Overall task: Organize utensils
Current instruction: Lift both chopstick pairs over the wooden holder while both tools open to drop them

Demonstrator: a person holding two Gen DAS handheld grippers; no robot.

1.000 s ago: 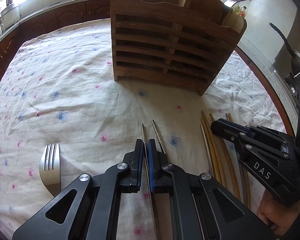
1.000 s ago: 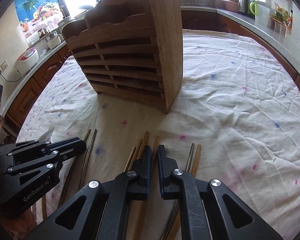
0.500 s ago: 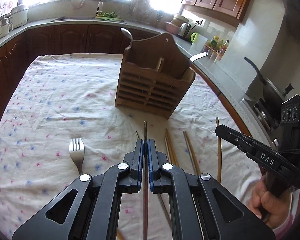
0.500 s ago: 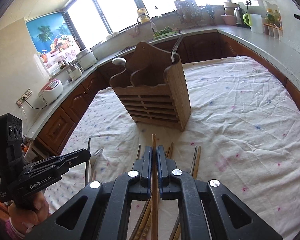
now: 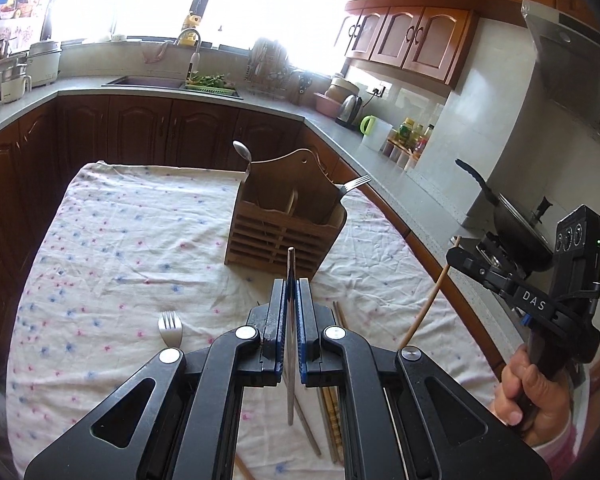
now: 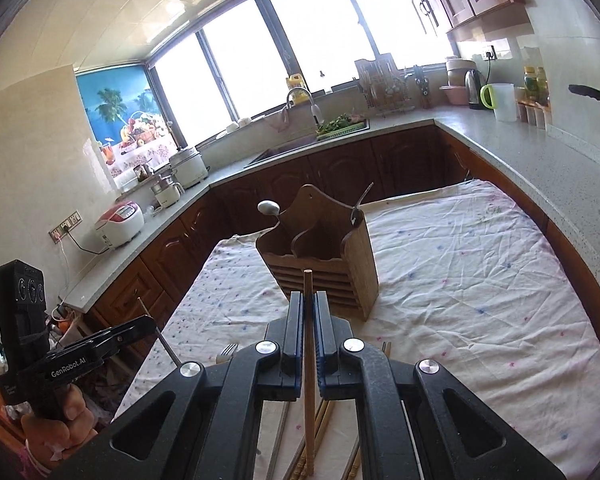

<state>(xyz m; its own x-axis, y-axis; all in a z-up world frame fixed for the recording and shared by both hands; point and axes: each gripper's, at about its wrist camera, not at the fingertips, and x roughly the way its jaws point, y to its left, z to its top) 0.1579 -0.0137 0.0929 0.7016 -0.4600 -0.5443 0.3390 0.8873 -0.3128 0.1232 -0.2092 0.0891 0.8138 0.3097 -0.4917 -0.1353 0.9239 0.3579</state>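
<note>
My left gripper [image 5: 291,286] is shut on a metal chopstick [image 5: 290,268] and holds it well above the table. My right gripper [image 6: 308,298] is shut on a wooden chopstick [image 6: 308,360], also lifted; it shows in the left wrist view [image 5: 458,258] too. The wooden utensil holder [image 5: 284,228] stands on the floral tablecloth [image 5: 120,248] ahead, with a spoon [image 5: 243,152] and a fork [image 5: 354,184] sticking out of it. More chopsticks [image 5: 332,412] lie on the cloth below the grippers. A loose fork [image 5: 170,326] lies to the left.
Kitchen counters [image 5: 340,128] wrap around the table, with a sink [image 5: 148,82], kettle [image 5: 350,106] and bottles. A wok [image 5: 516,224] sits on the stove at the right. A rice cooker [image 6: 120,218] stands on the left counter.
Both grippers have risen high above the table, each lifting its chopstick off the cloth. The holder now looks farther away and lower in both views.
</note>
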